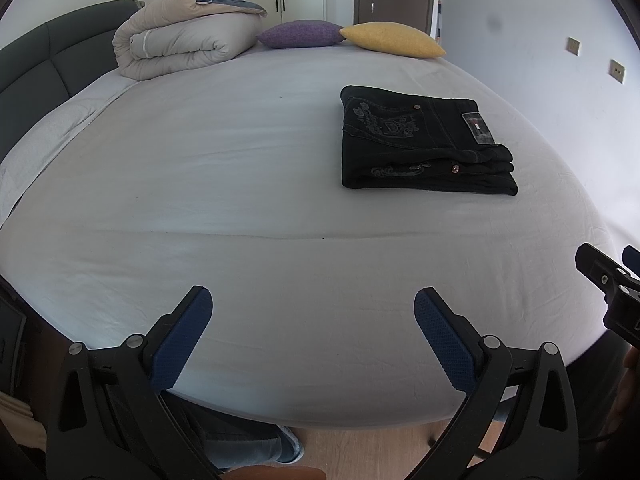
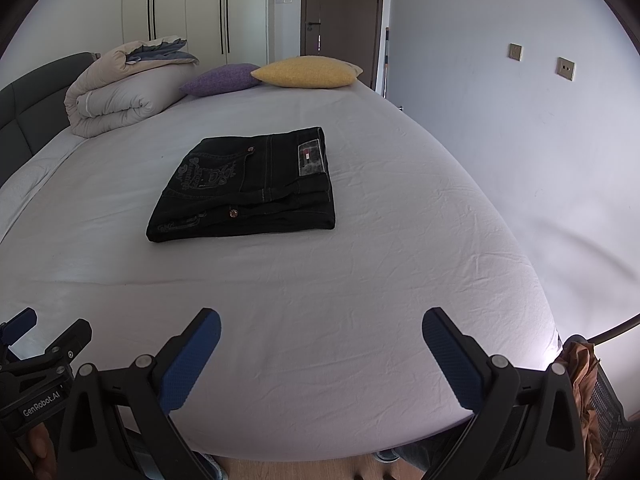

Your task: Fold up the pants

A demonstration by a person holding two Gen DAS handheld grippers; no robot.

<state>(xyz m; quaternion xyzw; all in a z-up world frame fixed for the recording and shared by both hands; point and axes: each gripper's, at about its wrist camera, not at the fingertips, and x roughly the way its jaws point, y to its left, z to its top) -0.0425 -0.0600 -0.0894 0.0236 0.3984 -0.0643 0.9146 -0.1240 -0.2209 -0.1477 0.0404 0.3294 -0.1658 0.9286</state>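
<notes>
Black jeans (image 1: 424,140) lie folded into a compact rectangular stack on the white bed (image 1: 240,184), a back pocket with grey embroidery and a waist label facing up. In the right wrist view the same jeans (image 2: 248,188) sit mid-bed. My left gripper (image 1: 314,300) is open over the bed's near edge, well short of the jeans, nothing between its blue pads. My right gripper (image 2: 322,322) is open too, near the front edge and empty. Each gripper shows at the side of the other's view: the right gripper (image 1: 612,276), the left gripper (image 2: 44,340).
A rolled beige duvet (image 1: 180,36), a purple cushion (image 1: 300,34) and a yellow cushion (image 1: 392,40) lie at the far end of the bed. A dark headboard (image 1: 36,68) runs along the left. A wall (image 2: 520,120) stands to the right. Wooden floor (image 1: 360,448) shows below.
</notes>
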